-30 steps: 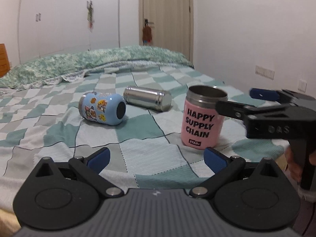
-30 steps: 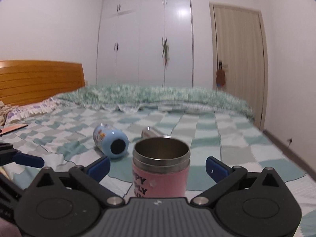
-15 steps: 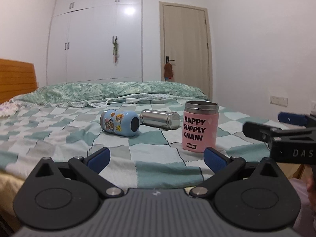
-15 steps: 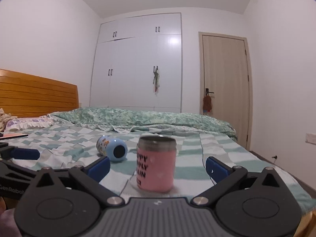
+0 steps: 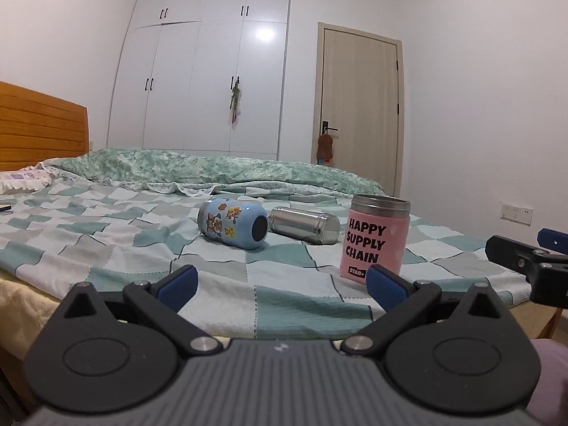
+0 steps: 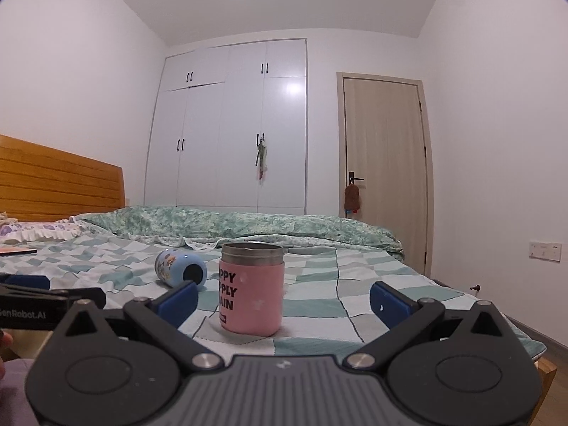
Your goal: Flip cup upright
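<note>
A pink cup with a steel rim, lettered HAPPY SUPPLY CHAIN, stands upright on the checked bedspread; it also shows in the right wrist view. My left gripper is open and empty, low at the bed's near edge. My right gripper is open and empty, a short way back from the pink cup. The right gripper shows at the right edge of the left wrist view. The left gripper shows at the left edge of the right wrist view.
A blue sticker-covered cup lies on its side, also seen in the right wrist view. A steel cup lies on its side beside it. A rumpled green quilt, a wooden headboard, a wardrobe and a door stand behind.
Both grippers have pulled back and dropped low toward the bed's near edge. The pink cup stands free, farther from the right gripper's open fingers.
</note>
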